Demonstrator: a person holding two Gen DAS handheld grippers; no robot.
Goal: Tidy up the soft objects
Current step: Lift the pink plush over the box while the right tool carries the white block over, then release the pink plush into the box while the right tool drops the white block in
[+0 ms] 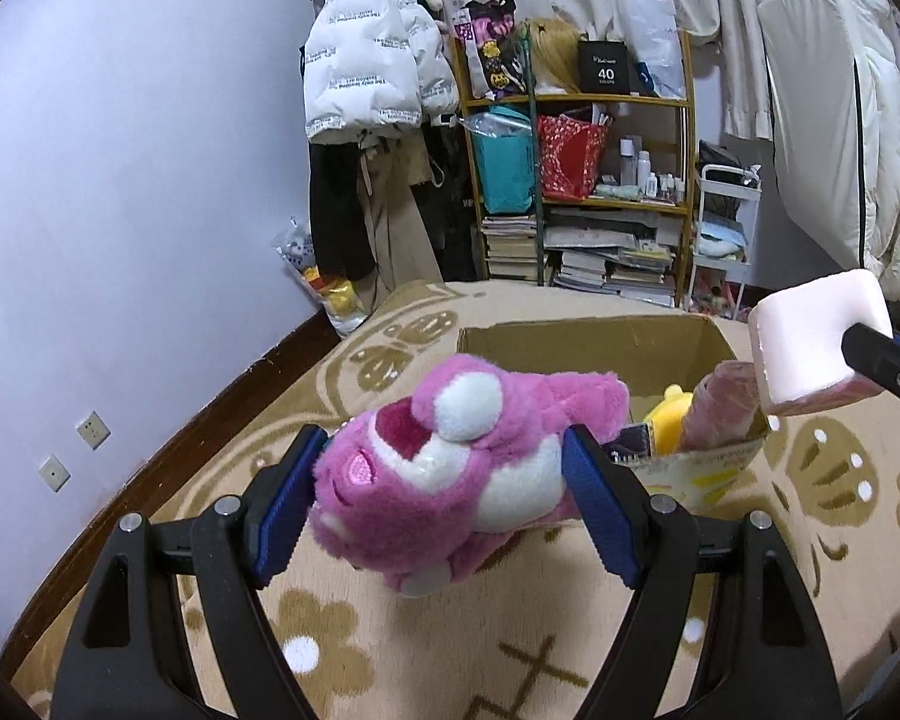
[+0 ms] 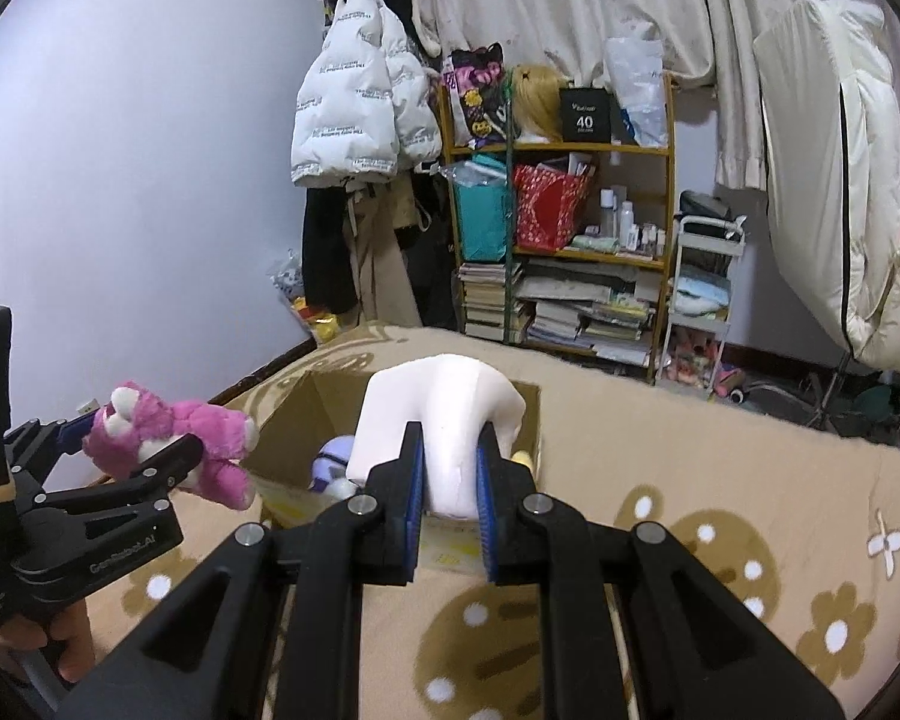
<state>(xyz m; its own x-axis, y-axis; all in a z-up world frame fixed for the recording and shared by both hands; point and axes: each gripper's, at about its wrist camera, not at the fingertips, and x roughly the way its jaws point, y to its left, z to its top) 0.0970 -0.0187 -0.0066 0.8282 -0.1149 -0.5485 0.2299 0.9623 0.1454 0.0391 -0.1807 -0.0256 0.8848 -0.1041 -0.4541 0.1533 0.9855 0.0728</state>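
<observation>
Left gripper (image 1: 444, 480) clamps pink bear (image 1: 450, 468); right gripper (image 2: 450, 480) pinches foam block (image 2: 444, 414) above box (image 1: 582, 348)

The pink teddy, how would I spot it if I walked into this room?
Find the open cardboard box on the beige flowered blanket. Just in front of it, held up in the air, the left gripper squeezes a fluffy magenta bear between its blue pads. Its white muzzle sets it apart from the plain pale foam block in the right gripper.
</observation>
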